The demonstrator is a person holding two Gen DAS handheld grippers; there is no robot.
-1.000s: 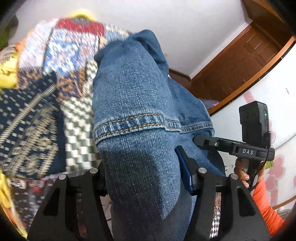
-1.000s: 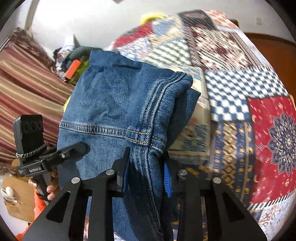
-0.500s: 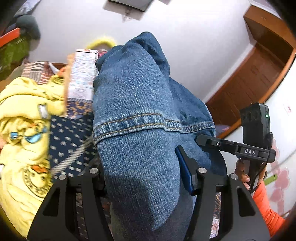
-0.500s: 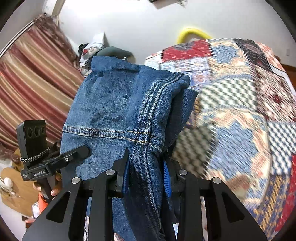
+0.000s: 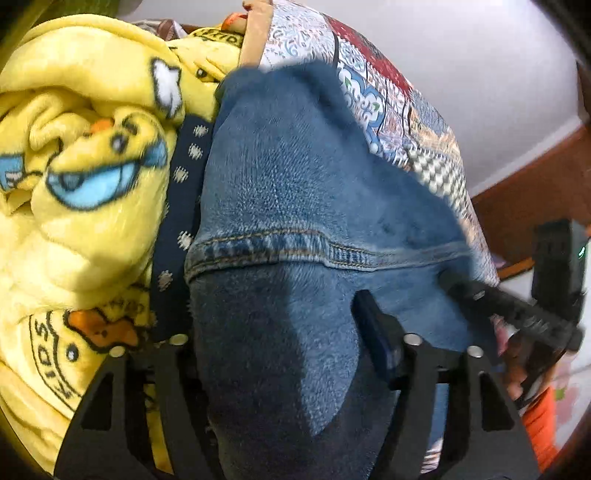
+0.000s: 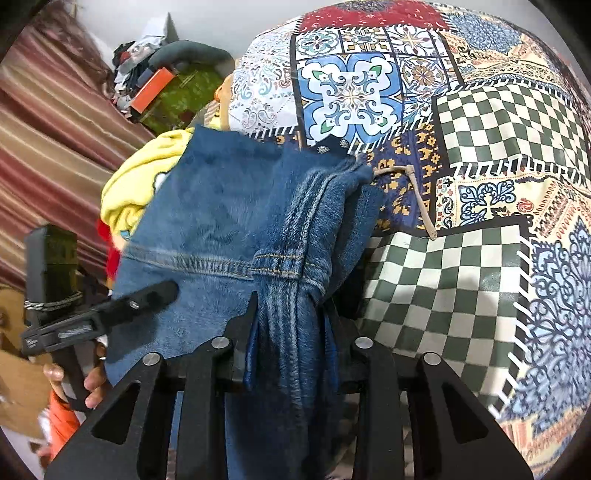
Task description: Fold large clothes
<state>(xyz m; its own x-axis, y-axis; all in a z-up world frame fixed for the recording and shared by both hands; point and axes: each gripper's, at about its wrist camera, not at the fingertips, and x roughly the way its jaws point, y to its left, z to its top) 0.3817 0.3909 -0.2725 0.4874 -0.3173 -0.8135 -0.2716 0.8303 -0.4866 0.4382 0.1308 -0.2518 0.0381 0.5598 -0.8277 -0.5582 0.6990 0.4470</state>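
A patchwork bedspread (image 6: pixel 476 122) of checkered, floral and red panels covers the bed ahead of me, and a thin beige cord (image 6: pixel 417 192) lies on it. To my left hangs a maroon striped curtain (image 6: pixel 48 122), with a heap of clutter (image 6: pixel 162 74) against the plain white wall (image 6: pixel 207 18); a crumpled yellow duck-print blanket (image 5: pixel 92 177) sits at the bed's near edge. On my right a dark wooden skirting (image 5: pixel 532 199) runs beneath another pale wall (image 5: pixel 476 62).
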